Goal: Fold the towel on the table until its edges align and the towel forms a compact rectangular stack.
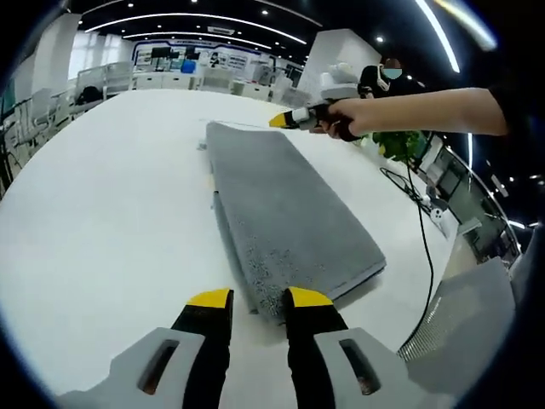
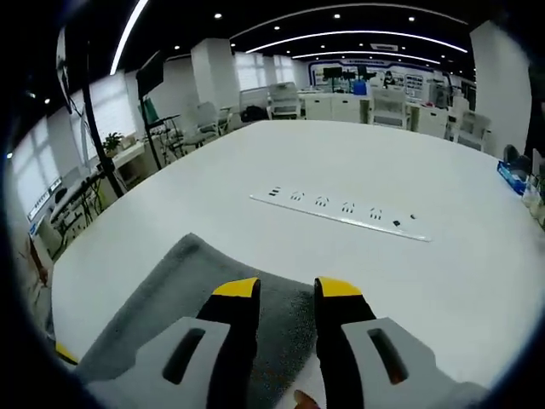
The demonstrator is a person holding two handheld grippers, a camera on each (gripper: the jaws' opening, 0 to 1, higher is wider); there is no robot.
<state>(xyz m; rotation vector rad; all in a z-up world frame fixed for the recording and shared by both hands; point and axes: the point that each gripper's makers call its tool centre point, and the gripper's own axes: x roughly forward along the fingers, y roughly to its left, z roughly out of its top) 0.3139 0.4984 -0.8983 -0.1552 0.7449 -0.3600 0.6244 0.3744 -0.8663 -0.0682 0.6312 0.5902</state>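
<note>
In the left gripper view, a grey towel (image 1: 285, 213) lies folded on a smooth white table (image 1: 111, 196). Its nap is short and speckled, and it forms a long, narrow, layered slab, a lower layer peeking out along its left side. Its long axis runs from the lower centre of the frame, just above the jaws, up toward the upper centre, leaning slightly left as it recedes. The near end sits just beside the yellow tips of the left gripper (image 1: 258, 300), whose black jaws stand apart with bare table and the towel's corner between them; they hold nothing.

At the towel's far end, upper right of the frame, a hand (image 1: 349, 115) holds the right gripper (image 1: 285, 120), its yellow tip just above the far edge. A black cable (image 1: 423, 230) trails down the right side of the table.

In the right gripper view, the right gripper (image 2: 287, 291) has its jaws spread, over the towel (image 2: 170, 294), which fills the lower left as a fuzzy grey sheet with a rounded upper corner. Whether the tips touch the cloth cannot be told. Beyond it, a long white power strip (image 2: 345, 209) crosses the table (image 2: 255, 158) at centre frame.
</note>
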